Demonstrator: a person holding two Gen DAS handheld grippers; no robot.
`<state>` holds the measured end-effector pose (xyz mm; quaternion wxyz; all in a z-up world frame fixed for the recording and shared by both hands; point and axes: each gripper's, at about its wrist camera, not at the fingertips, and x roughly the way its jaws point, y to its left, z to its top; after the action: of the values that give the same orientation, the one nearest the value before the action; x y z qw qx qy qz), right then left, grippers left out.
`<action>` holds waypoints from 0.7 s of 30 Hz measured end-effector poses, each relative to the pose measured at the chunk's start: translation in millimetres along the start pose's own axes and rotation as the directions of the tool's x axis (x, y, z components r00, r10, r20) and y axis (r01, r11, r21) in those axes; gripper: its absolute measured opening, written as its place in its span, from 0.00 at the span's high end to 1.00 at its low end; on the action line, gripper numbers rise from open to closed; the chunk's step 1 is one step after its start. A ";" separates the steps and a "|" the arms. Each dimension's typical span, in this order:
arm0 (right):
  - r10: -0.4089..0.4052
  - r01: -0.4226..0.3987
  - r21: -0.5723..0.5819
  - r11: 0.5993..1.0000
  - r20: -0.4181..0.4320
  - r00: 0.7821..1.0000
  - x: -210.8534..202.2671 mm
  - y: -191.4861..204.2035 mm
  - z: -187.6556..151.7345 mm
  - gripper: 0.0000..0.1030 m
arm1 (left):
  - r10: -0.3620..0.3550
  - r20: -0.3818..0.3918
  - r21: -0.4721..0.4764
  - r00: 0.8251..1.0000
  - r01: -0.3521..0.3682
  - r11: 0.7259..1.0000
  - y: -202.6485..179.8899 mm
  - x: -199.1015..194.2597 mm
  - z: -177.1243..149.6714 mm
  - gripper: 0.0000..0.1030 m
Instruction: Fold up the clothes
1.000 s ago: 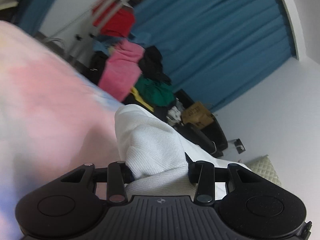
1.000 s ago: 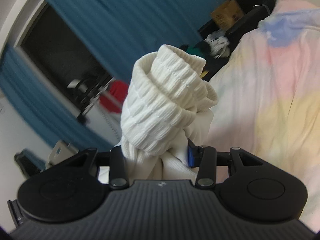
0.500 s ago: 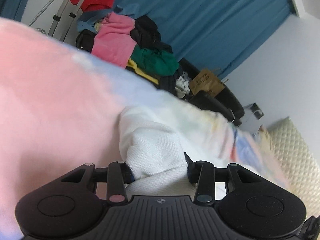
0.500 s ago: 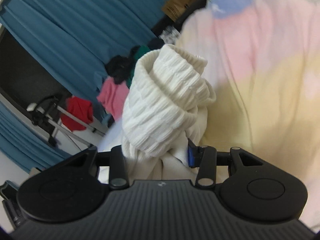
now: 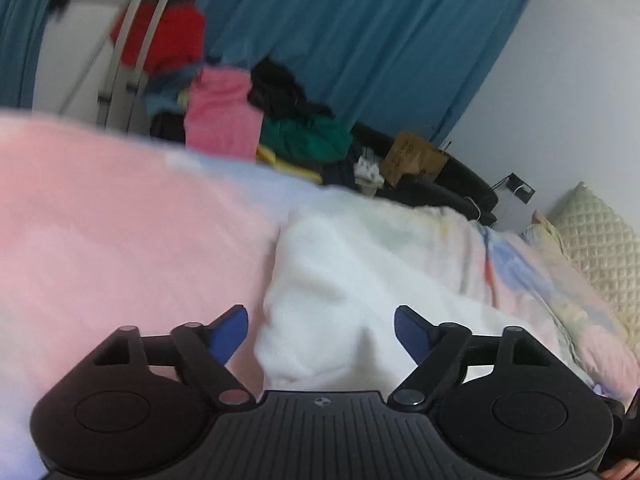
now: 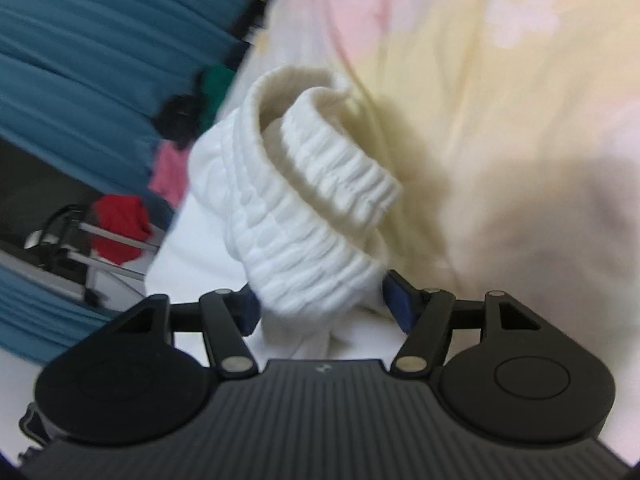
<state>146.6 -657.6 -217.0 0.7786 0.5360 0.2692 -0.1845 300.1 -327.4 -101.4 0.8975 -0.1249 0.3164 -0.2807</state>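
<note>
A white knit garment (image 5: pixel 352 280) lies on the pastel bedspread (image 5: pixel 120 220). My left gripper (image 5: pixel 320 332) is open, its blue pads (image 5: pixel 228 332) spread wide on either side of the cloth, which lies loose between them. In the right wrist view the garment's ribbed elastic cuff (image 6: pixel 320 200) curls up over the bedspread (image 6: pixel 500 100). My right gripper (image 6: pixel 320 308) has its jaws parted, with the white cloth still lying between the blue pads (image 6: pixel 396 304).
A heap of pink, green, black and red clothes (image 5: pixel 248 112) sits past the bed's far edge by blue curtains (image 5: pixel 360 32). A metal rack (image 5: pixel 128 48) stands at the left. A quilted pillow (image 5: pixel 600 240) lies at the right. A cardboard box (image 5: pixel 412 156) sits behind.
Both grippers came down to the bed with the white garment. The left jaws opened wide and let the cloth go. The right jaws widened, and the cuff sagged onto the bedspread.
</note>
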 end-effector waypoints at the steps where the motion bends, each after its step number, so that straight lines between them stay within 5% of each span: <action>1: -0.024 0.024 -0.003 1.000 -0.009 1.000 -9.3 4.0 0.0 0.36 | 0.003 0.002 0.016 1.000 -0.003 1.000 -4.8 -13.4 6.2 0.19; 7: -0.067 0.074 -0.150 0.986 0.050 0.997 -85.5 39.1 -12.8 0.36 | 0.049 0.060 0.106 0.997 -0.055 0.993 -48.8 -100.6 33.1 0.02; 10: -0.048 0.069 -0.236 0.969 0.091 0.995 -129.1 59.9 -25.0 0.36 | 0.057 0.096 0.155 0.994 -0.072 0.985 -72.5 -144.0 41.2 0.00; 18: 0.043 0.070 -0.513 0.856 0.206 0.978 -236.3 111.0 -64.5 0.36 | 0.059 0.164 0.261 0.985 -0.102 0.960 -124.0 -251.7 29.7 0.00; 21: 0.086 0.066 -0.572 0.818 0.234 0.968 -263.9 124.7 -82.8 0.20 | 0.069 0.182 0.312 0.981 -0.124 0.942 -140.9 -282.6 15.3 0.00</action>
<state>-7.5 -536.0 14.3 0.9323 0.2498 0.2096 -0.1563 68.5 -276.3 107.6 0.9420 0.0156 0.1953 -0.2725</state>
